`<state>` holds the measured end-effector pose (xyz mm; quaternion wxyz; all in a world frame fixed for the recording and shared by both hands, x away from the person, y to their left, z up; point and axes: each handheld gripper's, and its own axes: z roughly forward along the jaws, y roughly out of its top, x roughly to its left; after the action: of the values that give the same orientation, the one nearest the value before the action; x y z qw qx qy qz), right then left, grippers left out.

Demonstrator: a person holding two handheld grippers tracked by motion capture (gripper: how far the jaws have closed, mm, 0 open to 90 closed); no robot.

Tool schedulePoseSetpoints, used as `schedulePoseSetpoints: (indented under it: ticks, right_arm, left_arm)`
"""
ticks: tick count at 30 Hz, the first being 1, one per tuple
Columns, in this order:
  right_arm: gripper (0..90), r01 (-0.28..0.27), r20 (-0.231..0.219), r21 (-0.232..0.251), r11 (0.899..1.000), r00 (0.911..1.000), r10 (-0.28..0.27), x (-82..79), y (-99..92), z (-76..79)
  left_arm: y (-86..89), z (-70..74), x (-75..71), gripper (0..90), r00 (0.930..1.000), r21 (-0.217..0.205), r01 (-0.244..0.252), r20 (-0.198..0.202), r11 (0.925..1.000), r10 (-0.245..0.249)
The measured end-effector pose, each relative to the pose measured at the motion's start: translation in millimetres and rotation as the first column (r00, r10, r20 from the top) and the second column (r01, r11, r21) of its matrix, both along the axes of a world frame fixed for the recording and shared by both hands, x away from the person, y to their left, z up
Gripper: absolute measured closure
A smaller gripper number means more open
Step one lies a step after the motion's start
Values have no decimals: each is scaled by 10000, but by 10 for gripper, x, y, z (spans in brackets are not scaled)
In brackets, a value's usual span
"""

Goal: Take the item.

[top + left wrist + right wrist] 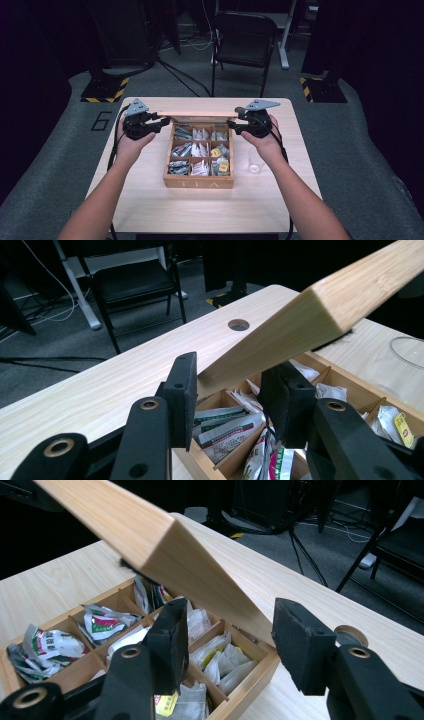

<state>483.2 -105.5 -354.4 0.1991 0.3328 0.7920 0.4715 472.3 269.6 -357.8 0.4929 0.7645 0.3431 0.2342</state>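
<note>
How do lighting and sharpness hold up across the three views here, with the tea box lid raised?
High view: soft and low in detail, table bright, surroundings near black, glass faint. Left gripper view: lid sharp and evenly lit, background dark. Right gripper view: lid and tea box crisp, the near tongs slightly soft, no glare.

Left tongs [161, 121] are nearly closed; right tongs [232, 125] stand half apart; both forearms reach forward, tips facing inward.
</note>
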Motion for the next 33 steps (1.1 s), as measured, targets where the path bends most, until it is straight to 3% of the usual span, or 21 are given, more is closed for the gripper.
schedulePoseSetpoints:
  ticks: [3, 7, 15, 26, 33]
  right_arm:
    - [510, -13, 68, 184, 9998, 10000, 12, 51, 28, 13]
    - [545, 85, 119, 385, 9992, 9999, -89, 89, 15, 37]
    - [554, 153, 62, 706, 9974, 9999, -158, 143, 1, 48]
    - [566, 116, -167, 416, 9991, 9998, -109, 221, 10, 127]
    - [568, 122, -234, 430, 9990, 9997, -112, 257, 10, 145]
  left_arm:
    - [6, 7, 30, 597, 10000, -174, -9, -26, 9998, 9]
    - [5, 35, 60, 600, 10000, -70, -5, -82, 10000, 4]
    - [4, 48, 112, 604, 10000, -259, -75, -11, 9996, 75]
    - [9, 30, 192, 593, 9999, -591, -81, 98, 9982, 87]
    - [-15, -27, 261, 579, 9998, -314, -216, -10, 9993, 216]
